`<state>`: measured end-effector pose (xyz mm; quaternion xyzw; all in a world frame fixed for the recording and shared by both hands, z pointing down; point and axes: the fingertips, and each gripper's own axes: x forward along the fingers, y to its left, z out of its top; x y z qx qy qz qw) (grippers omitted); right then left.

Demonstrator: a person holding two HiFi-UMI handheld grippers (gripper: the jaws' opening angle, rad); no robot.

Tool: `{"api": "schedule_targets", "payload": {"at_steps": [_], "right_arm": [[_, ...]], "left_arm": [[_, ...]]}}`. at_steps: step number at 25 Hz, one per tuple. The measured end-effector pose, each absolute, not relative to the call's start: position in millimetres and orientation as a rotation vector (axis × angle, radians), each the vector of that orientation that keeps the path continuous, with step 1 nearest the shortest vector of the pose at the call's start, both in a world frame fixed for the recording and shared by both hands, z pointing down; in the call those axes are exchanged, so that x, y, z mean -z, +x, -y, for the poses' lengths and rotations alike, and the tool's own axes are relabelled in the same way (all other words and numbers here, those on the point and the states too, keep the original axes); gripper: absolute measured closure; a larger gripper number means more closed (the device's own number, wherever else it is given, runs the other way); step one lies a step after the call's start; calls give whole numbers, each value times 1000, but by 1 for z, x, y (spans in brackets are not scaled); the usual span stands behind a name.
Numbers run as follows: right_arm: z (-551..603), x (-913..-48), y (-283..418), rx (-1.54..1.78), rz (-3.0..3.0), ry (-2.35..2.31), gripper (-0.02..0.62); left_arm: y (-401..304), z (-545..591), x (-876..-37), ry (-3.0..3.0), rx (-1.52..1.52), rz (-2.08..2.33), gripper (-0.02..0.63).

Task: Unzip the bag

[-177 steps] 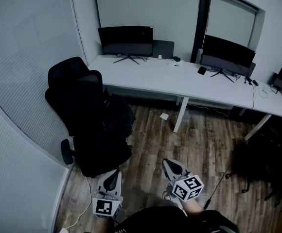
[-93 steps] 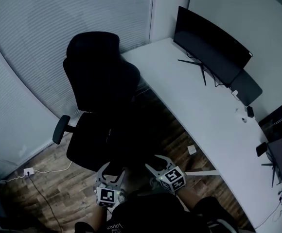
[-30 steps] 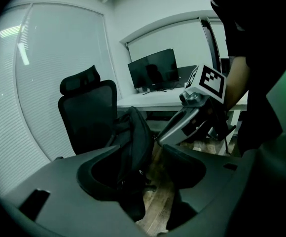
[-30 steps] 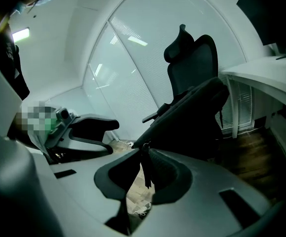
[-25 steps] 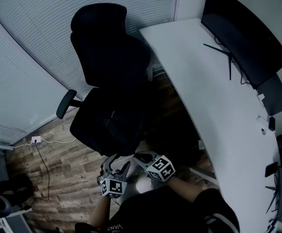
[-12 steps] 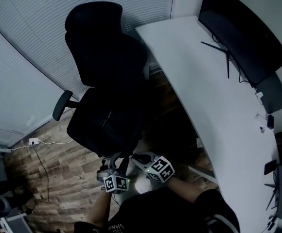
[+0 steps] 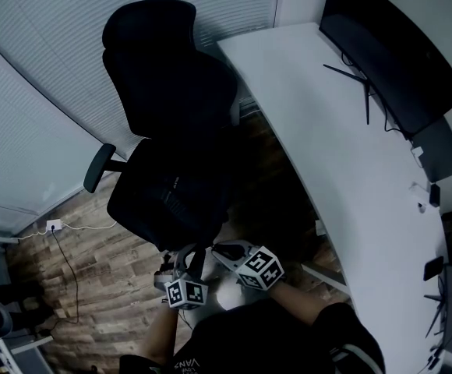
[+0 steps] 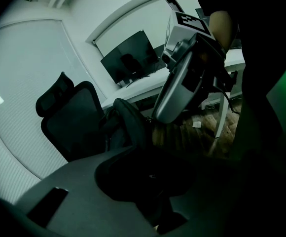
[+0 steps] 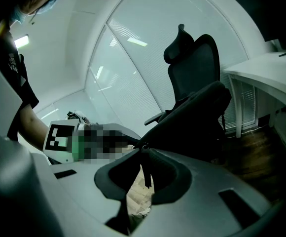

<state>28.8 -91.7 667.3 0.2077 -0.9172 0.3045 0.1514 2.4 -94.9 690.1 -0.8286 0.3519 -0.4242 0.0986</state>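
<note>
The black bag lies on the seat of a black office chair. Both grippers meet at its near edge. My right gripper is shut on the zip pull, whose black tab hangs between the jaws where the bag's edge begins. My left gripper sits just to its left with its jaws closing. Dark bag fabric fills the gap between them in the left gripper view. One finger of the right gripper crosses close in front there.
A long white desk with a dark monitor runs along the right. White blinds stand behind the chair. A cable trails over the wooden floor at the left. The person's dark clothing fills the bottom of the head view.
The left gripper's jaws, wide apart a second ago, have drawn together at the bag's edge. The right gripper has stayed at the same place.
</note>
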Motion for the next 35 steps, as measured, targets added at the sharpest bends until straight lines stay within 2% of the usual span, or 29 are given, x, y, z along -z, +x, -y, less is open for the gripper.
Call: {"api": "schedule_targets", "payload": {"at_steps": [11,23,35], "right_arm": [[111,-652,32,-965,2655,584,520],[130,-650,42,-1485,2615,590,523],[165,-646,60,-1558,2616,665,525]], "left_arm": [[-4,99,-682,-2458,1239,-1088,528],[-5,99,-682,-2475,1229,-1103,531],[-6,101,-682,-2482,1233,-1117,531]]}}
